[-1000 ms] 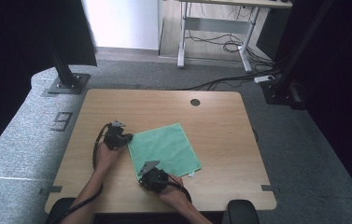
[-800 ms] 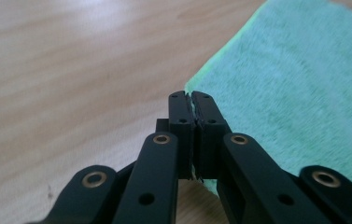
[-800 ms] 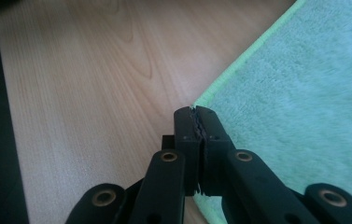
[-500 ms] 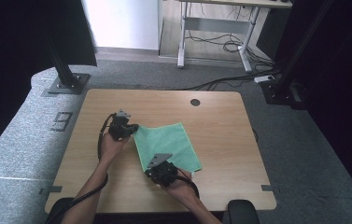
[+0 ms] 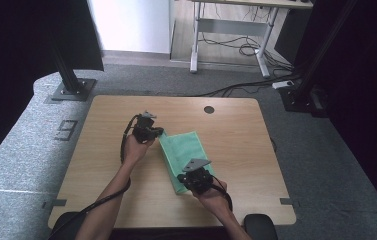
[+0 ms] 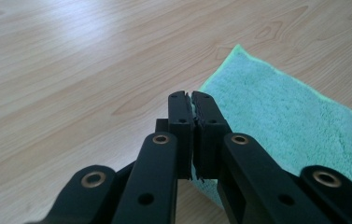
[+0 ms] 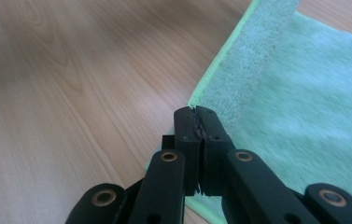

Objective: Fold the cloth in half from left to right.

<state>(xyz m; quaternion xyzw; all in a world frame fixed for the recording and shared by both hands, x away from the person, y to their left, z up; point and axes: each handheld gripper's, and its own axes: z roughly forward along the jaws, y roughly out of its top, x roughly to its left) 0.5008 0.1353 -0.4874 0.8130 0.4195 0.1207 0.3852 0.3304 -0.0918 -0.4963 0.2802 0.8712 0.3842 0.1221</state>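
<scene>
A light wooden table (image 5: 101,165) stands on grey carpet (image 5: 21,150), with bare wood on all sides of the green cloth (image 5: 188,147). The cloth lies folded near the middle. The left gripper (image 5: 160,133) is clamped on its far corner, and the right gripper (image 5: 183,179) is clamped on its near corner.
</scene>
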